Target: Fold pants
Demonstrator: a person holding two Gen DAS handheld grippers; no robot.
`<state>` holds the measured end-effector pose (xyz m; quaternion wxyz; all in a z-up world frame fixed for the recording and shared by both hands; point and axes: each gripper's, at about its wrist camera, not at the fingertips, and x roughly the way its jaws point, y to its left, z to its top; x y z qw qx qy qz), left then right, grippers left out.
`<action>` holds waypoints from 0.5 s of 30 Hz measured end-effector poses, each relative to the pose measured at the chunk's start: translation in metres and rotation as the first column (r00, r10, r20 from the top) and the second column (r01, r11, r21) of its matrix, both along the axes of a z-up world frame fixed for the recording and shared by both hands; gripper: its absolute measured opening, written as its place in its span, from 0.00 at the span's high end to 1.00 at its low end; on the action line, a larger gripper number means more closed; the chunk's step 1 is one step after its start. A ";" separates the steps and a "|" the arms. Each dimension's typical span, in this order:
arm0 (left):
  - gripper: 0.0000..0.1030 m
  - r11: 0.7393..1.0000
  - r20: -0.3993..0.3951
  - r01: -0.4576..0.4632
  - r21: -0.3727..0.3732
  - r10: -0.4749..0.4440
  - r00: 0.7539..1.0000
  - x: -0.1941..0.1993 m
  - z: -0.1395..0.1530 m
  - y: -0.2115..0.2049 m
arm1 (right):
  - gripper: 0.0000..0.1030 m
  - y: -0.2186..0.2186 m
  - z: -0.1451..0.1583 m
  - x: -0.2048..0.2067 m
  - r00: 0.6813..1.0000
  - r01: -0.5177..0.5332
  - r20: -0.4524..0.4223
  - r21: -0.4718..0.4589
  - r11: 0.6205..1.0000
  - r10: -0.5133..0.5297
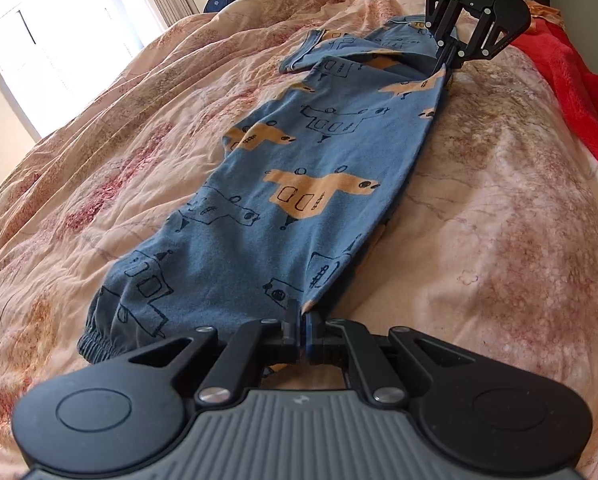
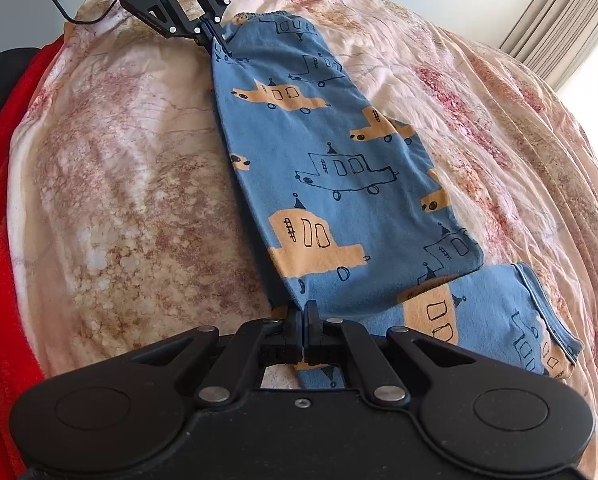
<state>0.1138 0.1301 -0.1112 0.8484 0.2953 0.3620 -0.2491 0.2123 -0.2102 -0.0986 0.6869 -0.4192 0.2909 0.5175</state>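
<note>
blue pants (image 1: pixel 299 208) with orange car prints lie lengthwise across the frame centre on a floral quilt (image 1: pixel 499 240), legs already stacked; left gripper (image 1: pixel 303 320) and right gripper (image 2: pixel 305 312) each pinch one long edge closed, crosswise folds seemingly left

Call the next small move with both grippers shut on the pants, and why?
Probably bring the left gripper, at the cuff end, over toward the right gripper at the waist end. The pants already lie halved lengthwise, stretched between both shut grippers on the duvet, so a crosswise fold looks due.
</note>
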 end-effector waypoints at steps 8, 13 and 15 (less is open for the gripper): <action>0.93 1.000 -0.019 0.013 0.017 -0.012 1.000 -0.009 0.000 0.001 | 0.98 0.002 -0.010 -0.001 1.000 -0.005 0.003 -0.024 1.000 0.005; 0.87 0.996 -0.009 -0.045 -0.075 0.045 0.999 -0.018 0.024 0.018 | 0.94 0.001 -0.010 -0.002 1.000 0.000 -0.002 -0.019 1.000 0.000; 0.79 0.978 0.021 -0.106 -0.179 0.111 0.994 -0.013 0.039 0.029 | 0.94 -0.001 -0.008 0.000 1.000 0.015 -0.014 -0.004 1.000 -0.015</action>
